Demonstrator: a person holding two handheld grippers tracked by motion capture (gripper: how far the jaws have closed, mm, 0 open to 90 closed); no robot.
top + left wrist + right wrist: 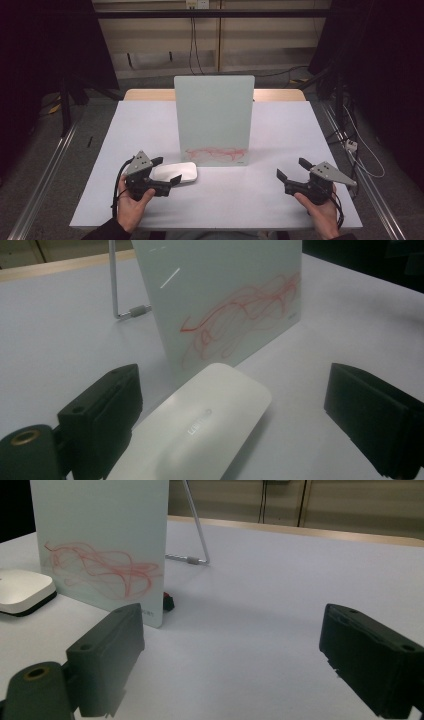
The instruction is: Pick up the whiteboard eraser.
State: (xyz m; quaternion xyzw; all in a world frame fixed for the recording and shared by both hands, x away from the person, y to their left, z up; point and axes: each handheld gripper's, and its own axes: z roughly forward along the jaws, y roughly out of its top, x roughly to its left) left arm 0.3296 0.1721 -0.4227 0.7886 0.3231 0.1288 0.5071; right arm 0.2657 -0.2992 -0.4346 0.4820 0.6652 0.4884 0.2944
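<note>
White eraser between spread left tool jaws

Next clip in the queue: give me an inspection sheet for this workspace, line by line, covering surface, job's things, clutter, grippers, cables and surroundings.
Surface: table under a white cover, wooden edge at the far side.
Job's things: glass board propped upright on a wire stand, red scribbles along its lower part; white eraser lying flat beside its lower left corner.
Clutter: small red and black object at the board's foot, too small to identify.
Grippers: left gripper open, jaws either side of the eraser; right gripper open, nothing between the jaws.
Cables: wires hanging down the back wall; more on the floor at right.
Surroundings: dark curtains both sides, metal rails on the floor.
</note>
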